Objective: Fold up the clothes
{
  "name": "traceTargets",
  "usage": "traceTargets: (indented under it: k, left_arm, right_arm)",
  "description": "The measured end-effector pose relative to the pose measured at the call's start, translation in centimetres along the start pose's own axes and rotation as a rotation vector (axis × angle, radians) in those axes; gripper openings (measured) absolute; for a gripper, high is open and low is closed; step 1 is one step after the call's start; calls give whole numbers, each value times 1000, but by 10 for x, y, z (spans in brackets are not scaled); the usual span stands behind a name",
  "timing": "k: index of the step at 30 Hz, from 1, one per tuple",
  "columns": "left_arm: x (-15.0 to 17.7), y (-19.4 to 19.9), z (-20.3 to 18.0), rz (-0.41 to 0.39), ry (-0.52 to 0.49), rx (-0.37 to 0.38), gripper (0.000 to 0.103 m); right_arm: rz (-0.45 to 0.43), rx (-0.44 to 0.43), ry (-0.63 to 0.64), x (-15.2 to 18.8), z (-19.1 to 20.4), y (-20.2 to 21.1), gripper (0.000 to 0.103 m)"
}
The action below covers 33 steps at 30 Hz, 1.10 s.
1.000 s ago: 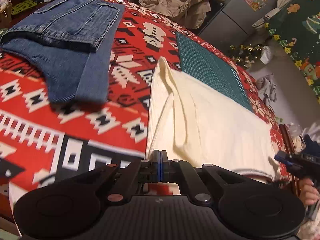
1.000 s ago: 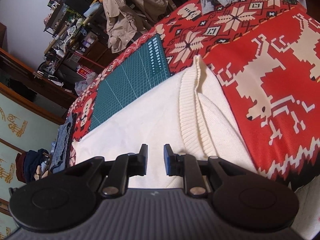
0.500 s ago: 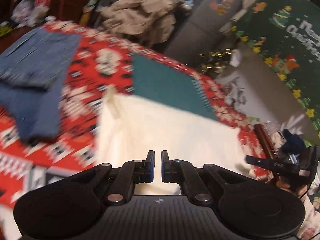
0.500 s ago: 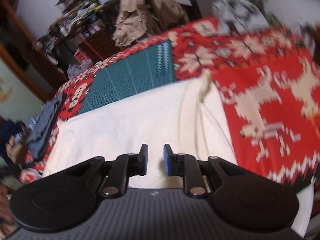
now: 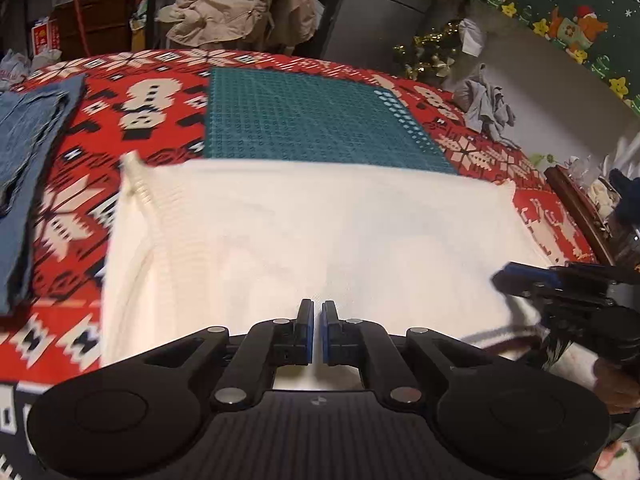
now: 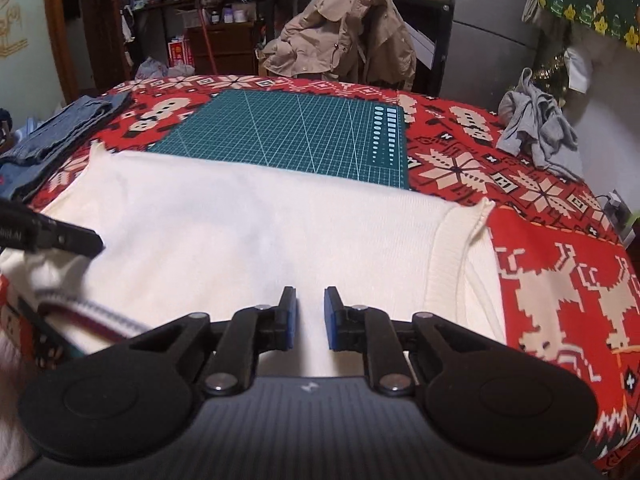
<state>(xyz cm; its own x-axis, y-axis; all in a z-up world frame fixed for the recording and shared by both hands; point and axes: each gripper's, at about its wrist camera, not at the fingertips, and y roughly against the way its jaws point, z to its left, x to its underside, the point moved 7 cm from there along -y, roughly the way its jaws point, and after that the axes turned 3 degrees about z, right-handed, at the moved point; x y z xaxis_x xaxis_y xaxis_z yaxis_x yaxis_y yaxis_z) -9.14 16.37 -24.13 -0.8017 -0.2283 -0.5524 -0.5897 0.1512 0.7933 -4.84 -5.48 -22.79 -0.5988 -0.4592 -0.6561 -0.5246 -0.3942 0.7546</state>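
**A cream sweater is laid flat on the red table**

A cream sweater [image 6: 256, 232] is spread out on a table [image 6: 560, 280] that is covered by a red cloth with white deer and snowflakes. The far edge of the sweater is laid over the near edge of a green cutting mat [image 6: 288, 132]. A ribbed band [image 6: 452, 256] is seen on the right side of the sweater in the right wrist view. A striped edge [image 6: 92, 312] is seen at the near left corner.

The left gripper [image 5: 314, 330] is held above the near part of the sweater. Its fingers [image 5: 305, 332] are set close together with only a thin gap, and nothing is held between them. The right gripper [image 6: 309, 318] is also held above the near part of the sweater. Its fingers [image 6: 289, 320] are parted a little wider, and nothing is gripped by them.

Folded blue jeans [image 5: 24, 160] are placed on the left side of the table, apart from the sweater. A grey garment [image 6: 536, 128] is left crumpled at the far right corner. A tan jacket [image 6: 344, 28] is hung behind the table.
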Motion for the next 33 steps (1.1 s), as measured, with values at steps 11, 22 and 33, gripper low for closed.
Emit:
traceTargets:
  k: [11, 22, 33]
  left_arm:
    - [16, 28, -7, -17, -61, -7, 5]
    - [15, -7, -49, 45, -181, 38, 5]
    - [20, 6, -41, 40, -130, 33, 16]
  right_arm:
    - [14, -57, -52, 13, -10, 31, 18]
    - [16, -126, -17, -4, 19, 16, 18]
    - [31, -155, -81, 14, 5, 33, 18]
